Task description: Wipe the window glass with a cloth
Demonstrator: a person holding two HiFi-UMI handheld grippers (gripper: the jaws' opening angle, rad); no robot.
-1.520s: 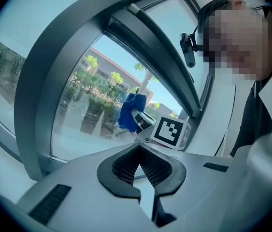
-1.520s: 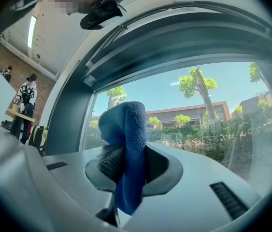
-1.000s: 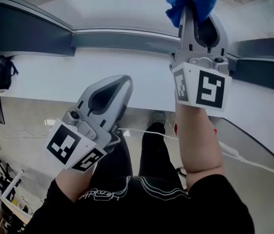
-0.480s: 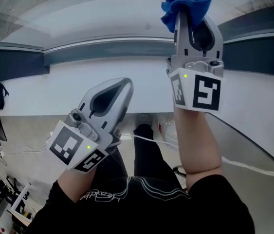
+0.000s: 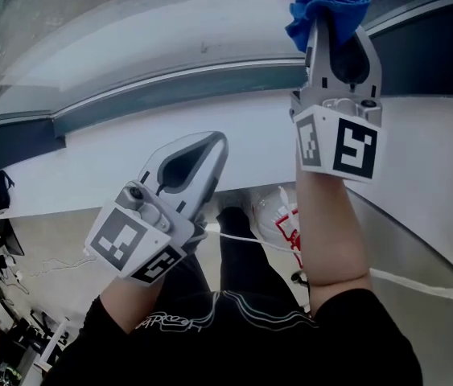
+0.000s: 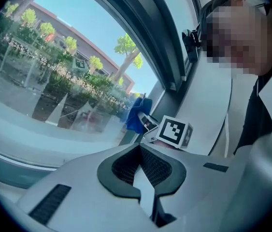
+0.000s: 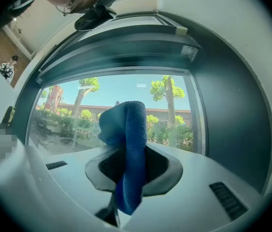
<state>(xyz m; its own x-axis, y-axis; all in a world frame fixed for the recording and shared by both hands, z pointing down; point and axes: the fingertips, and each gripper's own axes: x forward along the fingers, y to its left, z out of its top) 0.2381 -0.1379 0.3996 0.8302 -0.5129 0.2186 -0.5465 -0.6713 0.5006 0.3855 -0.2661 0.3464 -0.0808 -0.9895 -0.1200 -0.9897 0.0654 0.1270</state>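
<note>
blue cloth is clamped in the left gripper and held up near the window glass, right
Not quite. The blue cloth is clamped in the right gripper, as the right gripper view shows. The left gripper is shut with nothing in it. The rest holds: the cloth is held up near the window glass.

The cloth is blue and fuzzy, bunched into a thick fold and pinched between the closed jaws of the right gripper. It sits at one o'clock in the head view. The window glass spans ten to one o'clock, clear, in a dark frame. Whether cloth and glass touch cannot be told.
</note>
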